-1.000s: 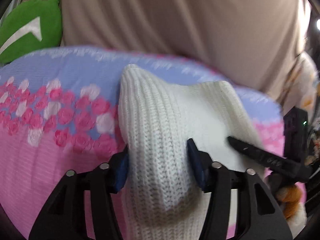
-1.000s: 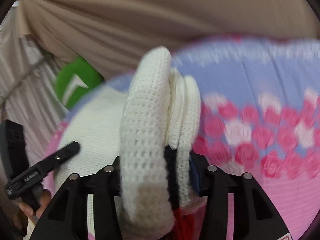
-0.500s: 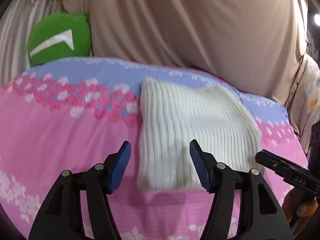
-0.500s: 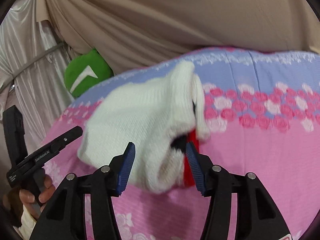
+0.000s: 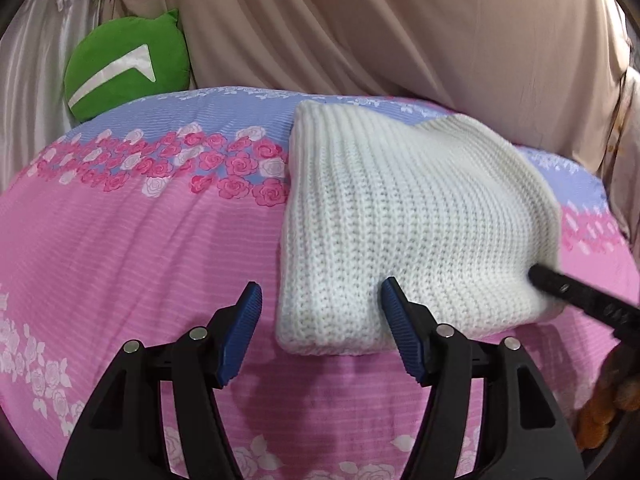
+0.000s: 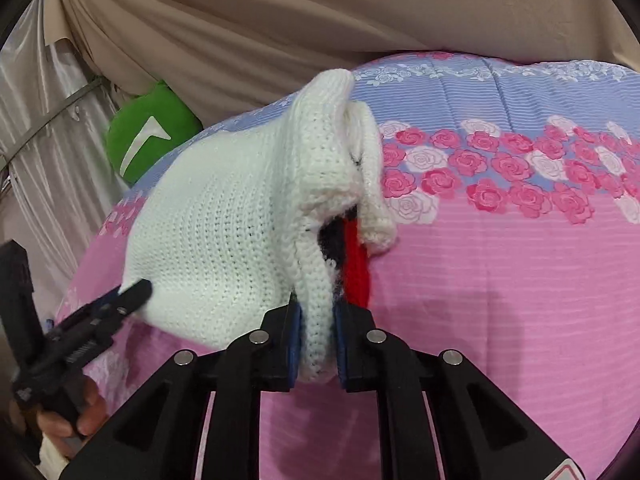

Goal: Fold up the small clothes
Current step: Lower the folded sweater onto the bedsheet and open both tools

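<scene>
A folded white knit sweater lies on the pink and blue rose-print bedspread. My left gripper is open; the sweater's near left corner lies between its blue pads, untouched. In the right wrist view my right gripper is shut on the sweater's thick near edge and lifts it, so the sweater stands up and red and black knit shows inside. The left gripper's finger shows at the sweater's left side.
A green round plush cushion sits at the bed's far left corner, also in the right wrist view. Beige curtains hang behind the bed. The right gripper's black finger reaches in at the sweater's right edge.
My left gripper let go of the sweater and opened one second to half a second ago. My right gripper opened, then shut again on the sweater's near edge and lifted it.
</scene>
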`<state>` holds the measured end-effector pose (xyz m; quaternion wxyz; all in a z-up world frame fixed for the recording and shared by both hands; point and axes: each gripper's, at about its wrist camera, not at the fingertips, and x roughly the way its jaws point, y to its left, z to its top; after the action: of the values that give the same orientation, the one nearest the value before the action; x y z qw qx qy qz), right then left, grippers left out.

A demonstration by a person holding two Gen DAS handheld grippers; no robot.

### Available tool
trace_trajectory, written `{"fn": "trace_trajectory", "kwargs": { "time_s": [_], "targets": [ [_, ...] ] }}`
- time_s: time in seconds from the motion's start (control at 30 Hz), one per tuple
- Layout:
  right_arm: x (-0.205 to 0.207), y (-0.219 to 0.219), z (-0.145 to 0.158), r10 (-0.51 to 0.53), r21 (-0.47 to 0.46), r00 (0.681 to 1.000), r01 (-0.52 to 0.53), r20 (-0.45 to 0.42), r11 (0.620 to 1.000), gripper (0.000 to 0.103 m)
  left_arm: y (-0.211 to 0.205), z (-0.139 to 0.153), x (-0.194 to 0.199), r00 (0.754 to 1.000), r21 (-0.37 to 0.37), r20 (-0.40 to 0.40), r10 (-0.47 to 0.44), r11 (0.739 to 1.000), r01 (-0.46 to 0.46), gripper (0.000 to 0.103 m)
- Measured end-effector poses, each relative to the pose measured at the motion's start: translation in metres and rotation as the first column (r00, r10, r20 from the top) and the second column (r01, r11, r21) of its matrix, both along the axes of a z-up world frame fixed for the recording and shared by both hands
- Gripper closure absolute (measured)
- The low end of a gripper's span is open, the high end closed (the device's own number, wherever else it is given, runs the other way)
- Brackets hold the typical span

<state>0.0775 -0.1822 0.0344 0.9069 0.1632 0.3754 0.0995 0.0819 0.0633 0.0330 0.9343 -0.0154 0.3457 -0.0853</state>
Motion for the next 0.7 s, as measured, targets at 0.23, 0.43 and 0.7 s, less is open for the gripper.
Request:
{"fn": "trace_trajectory", "kwargs": {
  "time_s": [0.23,0.43,0.7],
  "targets": [
    [-0.045,0.012,0.002,-0.126,-0.07,0.987,0.133,0.096,0.989,0.037,-0.01,0.004,-0.025,0.995,0.082,0.074,0.074,0.993,-0.08,0.005],
    [-0.075,0.039,0.005,-0.132,-0.242,0.978,0.17,0.163,0.955,0.024,-0.018,0.002,-0.038,0.991,0.124,0.077,0.11,0.985,-0.119,0.005],
    [-0.085,0.042,0.001,-0.167,-0.243,0.976,0.198,0.14,0.95,0.021,-0.027,0.003,-0.054,0.99,0.136,0.083,0.112,0.983,-0.123,0.005]
  ]
}}
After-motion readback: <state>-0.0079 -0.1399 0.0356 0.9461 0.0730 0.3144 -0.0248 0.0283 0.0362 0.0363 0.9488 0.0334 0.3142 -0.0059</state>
